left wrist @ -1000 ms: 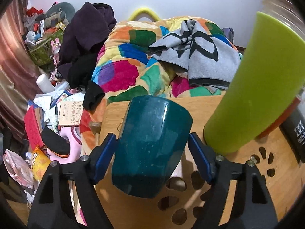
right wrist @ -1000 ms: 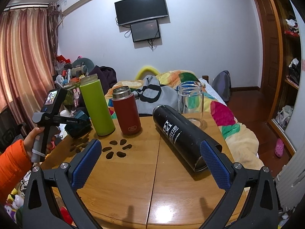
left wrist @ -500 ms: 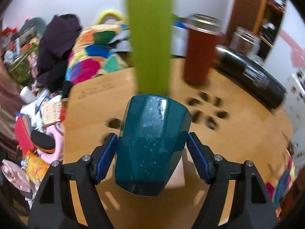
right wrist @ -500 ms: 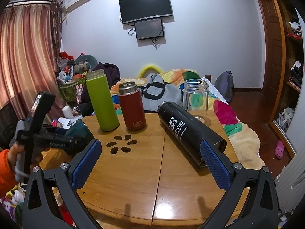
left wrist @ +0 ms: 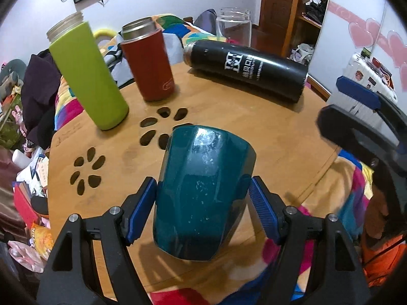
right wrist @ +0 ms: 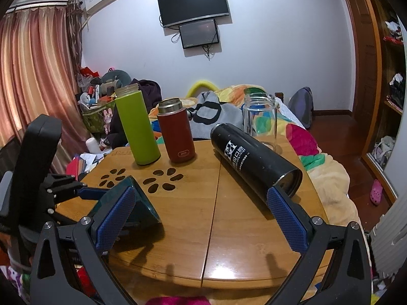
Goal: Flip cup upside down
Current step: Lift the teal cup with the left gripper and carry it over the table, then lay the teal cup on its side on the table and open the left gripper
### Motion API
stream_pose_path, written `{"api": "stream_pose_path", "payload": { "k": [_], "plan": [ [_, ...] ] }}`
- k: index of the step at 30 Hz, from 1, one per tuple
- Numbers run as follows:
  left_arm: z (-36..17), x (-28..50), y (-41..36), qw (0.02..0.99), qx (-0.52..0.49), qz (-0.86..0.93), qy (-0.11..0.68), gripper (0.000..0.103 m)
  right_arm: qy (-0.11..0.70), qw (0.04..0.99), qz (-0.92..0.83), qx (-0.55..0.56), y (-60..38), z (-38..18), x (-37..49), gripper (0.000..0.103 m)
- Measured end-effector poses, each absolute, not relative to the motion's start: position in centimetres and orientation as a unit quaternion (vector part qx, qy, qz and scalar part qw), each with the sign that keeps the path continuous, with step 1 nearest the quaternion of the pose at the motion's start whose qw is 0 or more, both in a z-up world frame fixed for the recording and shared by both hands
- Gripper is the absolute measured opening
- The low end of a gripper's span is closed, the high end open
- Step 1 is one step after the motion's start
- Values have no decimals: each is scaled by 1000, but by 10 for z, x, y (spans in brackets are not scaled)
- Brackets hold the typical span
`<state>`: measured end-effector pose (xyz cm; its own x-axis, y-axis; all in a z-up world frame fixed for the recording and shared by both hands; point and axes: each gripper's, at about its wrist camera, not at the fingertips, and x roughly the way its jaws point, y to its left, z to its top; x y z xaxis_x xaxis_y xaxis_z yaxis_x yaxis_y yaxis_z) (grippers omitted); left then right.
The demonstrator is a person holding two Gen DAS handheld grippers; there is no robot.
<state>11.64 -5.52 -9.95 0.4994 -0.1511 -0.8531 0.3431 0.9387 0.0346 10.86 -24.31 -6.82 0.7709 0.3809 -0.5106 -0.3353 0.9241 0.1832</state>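
My left gripper (left wrist: 202, 209) is shut on a dark teal cup (left wrist: 203, 185), its blue pads pressed on both sides. The cup is held tilted above the front part of the round wooden table (left wrist: 229, 111), flat base pointing away from the camera. In the right wrist view the teal cup (right wrist: 142, 203) shows at the left behind my finger, with the left gripper (right wrist: 84, 193) holding it over the table's left side. My right gripper (right wrist: 201, 218) is open and empty above the table's front edge.
On the table stand a green bottle (left wrist: 89, 76), a red flask (left wrist: 150, 61) and a clear glass jar (left wrist: 234, 25). A black flask (left wrist: 246, 68) lies on its side at the right. Paw-shaped cut-outs (left wrist: 162, 127) pierce the tabletop. A bed with a colourful quilt (right wrist: 300, 137) lies behind.
The left gripper has swung right with the teal cup, from facing the bed to over the table's front. The right gripper has held nearly still.
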Motion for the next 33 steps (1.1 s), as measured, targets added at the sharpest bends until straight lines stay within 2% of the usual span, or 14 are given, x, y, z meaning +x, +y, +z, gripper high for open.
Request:
{"api": "stream_pose_path", "payload": {
  "k": [12, 17, 21, 27, 33],
  "plan": [
    [-101, 119, -46, 852, 64, -159, 494, 74, 294, 937, 182, 60, -258, -78, 114, 103],
    [-69, 92, -27, 881, 48, -175, 437, 74, 291, 938, 184, 48, -251, -79, 112, 103],
    [-54, 81, 4, 910, 42, -129, 391, 83, 294, 936, 190, 40, -243, -80, 113, 103],
    [-81, 98, 42, 905, 14, -83, 417, 83, 296, 933, 205, 17, -223, -83, 109, 103],
    [-103, 100, 39, 901, 19, -99, 422, 83, 296, 930, 217, 5, -210, -86, 106, 103]
  ]
}}
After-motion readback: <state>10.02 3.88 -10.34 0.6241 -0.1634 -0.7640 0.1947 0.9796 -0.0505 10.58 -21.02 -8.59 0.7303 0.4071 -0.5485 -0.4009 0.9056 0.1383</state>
